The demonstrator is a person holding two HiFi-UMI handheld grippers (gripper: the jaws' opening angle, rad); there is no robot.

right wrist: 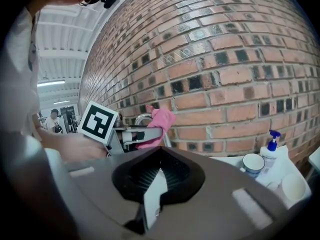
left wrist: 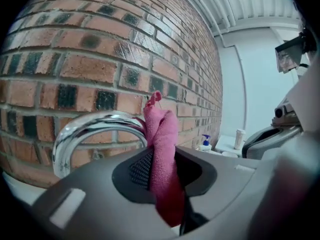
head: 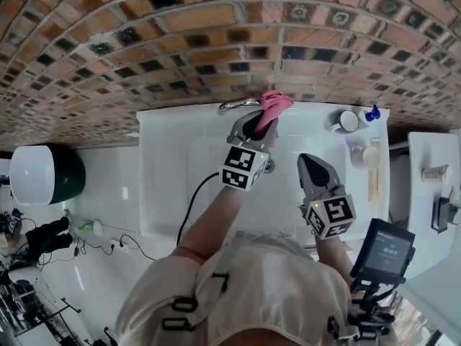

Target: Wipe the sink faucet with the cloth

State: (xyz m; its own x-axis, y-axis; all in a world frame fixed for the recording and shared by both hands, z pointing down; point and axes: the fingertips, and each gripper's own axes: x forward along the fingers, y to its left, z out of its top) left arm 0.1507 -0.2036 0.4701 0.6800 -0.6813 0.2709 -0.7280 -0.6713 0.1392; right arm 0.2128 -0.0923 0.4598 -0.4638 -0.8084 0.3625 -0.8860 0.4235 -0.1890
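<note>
A pink cloth [head: 275,103] is pinched in my left gripper [head: 263,121], which is shut on it at the back of the white sink [head: 166,193]. The cloth touches the right end of the curved chrome faucet [head: 234,105]. In the left gripper view the cloth [left wrist: 162,134] stands up between the jaws beside the faucet's arch [left wrist: 90,126]. My right gripper [head: 311,161] hovers over the basin to the right, jaws together with nothing in them. From the right gripper view I see the cloth [right wrist: 160,121] and the faucet [right wrist: 142,118] ahead to the left.
A brick wall [head: 216,42] rises right behind the faucet. A cup [head: 348,121] and a blue-topped soap bottle [head: 371,114] stand on the sink's back right corner. A second white counter [head: 432,150] lies to the right. A cable [head: 191,200] trails from the left gripper.
</note>
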